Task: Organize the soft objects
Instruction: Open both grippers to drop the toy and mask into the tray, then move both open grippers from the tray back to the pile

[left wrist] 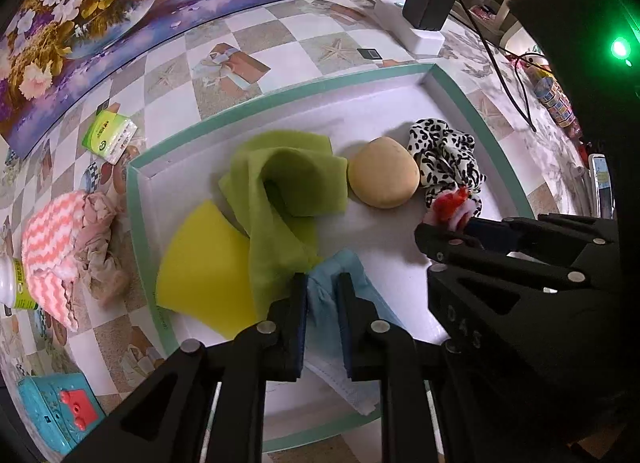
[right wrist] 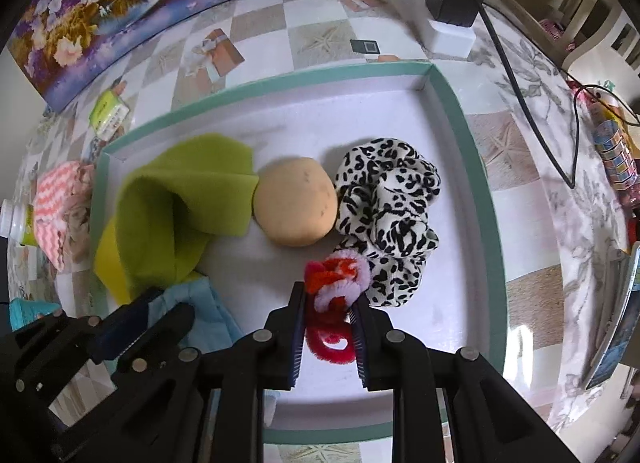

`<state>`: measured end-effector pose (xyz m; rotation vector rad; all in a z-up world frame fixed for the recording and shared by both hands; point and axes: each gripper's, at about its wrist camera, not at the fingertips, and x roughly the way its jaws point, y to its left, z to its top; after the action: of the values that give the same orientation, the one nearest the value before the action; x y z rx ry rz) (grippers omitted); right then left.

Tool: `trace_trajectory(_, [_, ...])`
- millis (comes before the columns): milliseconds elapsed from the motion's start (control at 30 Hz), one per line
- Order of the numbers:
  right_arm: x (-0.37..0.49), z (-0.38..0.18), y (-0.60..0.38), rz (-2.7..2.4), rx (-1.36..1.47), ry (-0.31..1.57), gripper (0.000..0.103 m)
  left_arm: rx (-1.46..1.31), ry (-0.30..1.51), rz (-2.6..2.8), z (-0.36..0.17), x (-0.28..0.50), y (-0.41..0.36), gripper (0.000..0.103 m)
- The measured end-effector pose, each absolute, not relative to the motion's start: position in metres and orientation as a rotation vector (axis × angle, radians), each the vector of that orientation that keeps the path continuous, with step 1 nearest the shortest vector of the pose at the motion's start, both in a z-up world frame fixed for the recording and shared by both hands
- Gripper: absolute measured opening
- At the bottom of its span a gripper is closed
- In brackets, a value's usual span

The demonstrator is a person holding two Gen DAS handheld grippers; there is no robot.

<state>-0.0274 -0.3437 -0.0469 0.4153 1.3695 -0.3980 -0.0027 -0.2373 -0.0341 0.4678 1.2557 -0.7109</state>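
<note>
A white tray with a teal rim [left wrist: 280,95] [right wrist: 456,103] holds a green cloth [left wrist: 288,179] [right wrist: 176,199], a yellow sponge [left wrist: 200,275], a beige round puff [left wrist: 383,173] [right wrist: 295,201] and a leopard-print scrunchie [left wrist: 444,159] [right wrist: 388,203]. My left gripper [left wrist: 323,279] [right wrist: 168,303] points down into the tray's near side, shut on a light blue face mask [left wrist: 322,323] [right wrist: 204,303]. To its right, my right gripper [right wrist: 329,295] [left wrist: 448,223] is shut on a fuzzy red and lilac pipe-cleaner bundle [right wrist: 336,275] [left wrist: 452,203], just in front of the scrunchie.
Left of the tray lie a pink-and-white zigzag towel [left wrist: 48,247], a beige cloth [left wrist: 96,247], a green tissue pack [left wrist: 108,135], a white bottle [left wrist: 12,283] and a teal toy [left wrist: 56,411]. A flower painting [left wrist: 100,15] and a power strip with a charger [left wrist: 424,19] stand behind.
</note>
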Motion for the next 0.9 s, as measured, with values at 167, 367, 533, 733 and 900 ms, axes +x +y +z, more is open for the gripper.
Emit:
trace_trajectory(167, [-0.024,-0.043,-0.346,-0.397,0.418,1.366,0.034,0.460,1.268,-0.724,-0.032,-0.003,-0.237,0.028])
trace_trajectory(367, [-0.024,-0.020,-0.344,-0.408,0.395,1.314,0.037,0.449,1.245,-0.746,-0.017,-0.004,-0.237,0.030])
trace_trajectory(533, [-0.027,0.005,-0.344,-0.428,0.382,1.242,0.036,0.421,1.210,-0.763,0.002,-0.002,-0.232,0.034])
trace_trajectory(733, [-0.026,0.020,-0.342,-0.409,0.380,1.200,0.036,0.379,1.164,-0.717,0.021,0.010,-0.216,0.043])
trace_trajectory(900, [-0.024,0.020,-0.337,-0.396,0.379,1.195,0.037,0.327,1.158,-0.634,0.025,0.030,-0.195,0.050])
